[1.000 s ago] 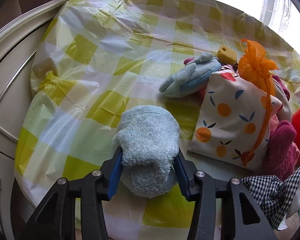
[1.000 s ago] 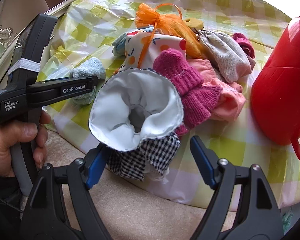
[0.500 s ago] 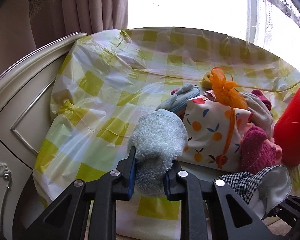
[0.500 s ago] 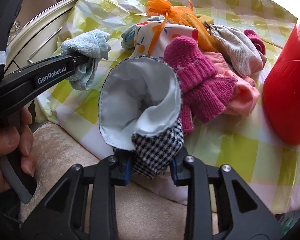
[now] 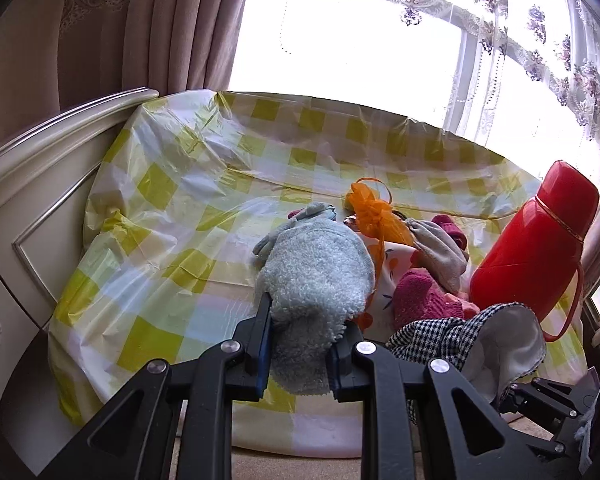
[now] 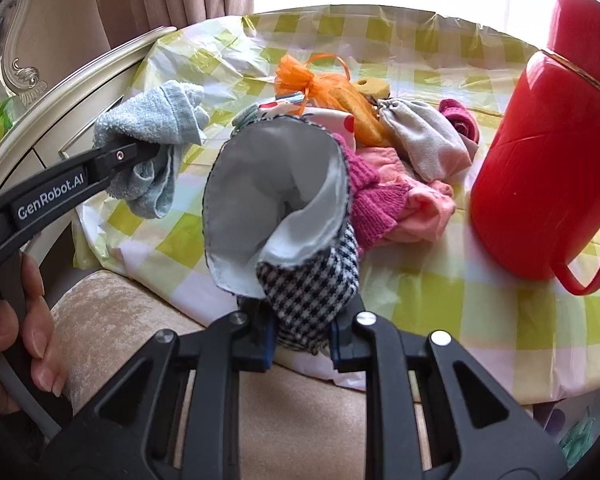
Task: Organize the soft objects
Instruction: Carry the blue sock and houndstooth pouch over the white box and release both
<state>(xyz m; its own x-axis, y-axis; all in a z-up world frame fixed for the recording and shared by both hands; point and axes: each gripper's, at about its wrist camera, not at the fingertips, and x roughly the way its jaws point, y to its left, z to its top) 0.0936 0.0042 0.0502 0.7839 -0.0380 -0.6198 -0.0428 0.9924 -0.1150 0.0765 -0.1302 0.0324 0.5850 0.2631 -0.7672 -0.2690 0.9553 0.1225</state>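
Low centre of the left wrist view, my left gripper (image 5: 298,354) is clamped on a fluffy blue cloth (image 5: 316,280), raised off the checked tablecloth (image 5: 172,208). Low centre of the right wrist view, my right gripper (image 6: 302,342) pinches a houndstooth pouch (image 6: 312,292), white lining gaping upward. Remaining soft pile at upper centre: pink knit (image 6: 374,200), grey bag (image 6: 424,142), beside a red flask (image 6: 540,160).
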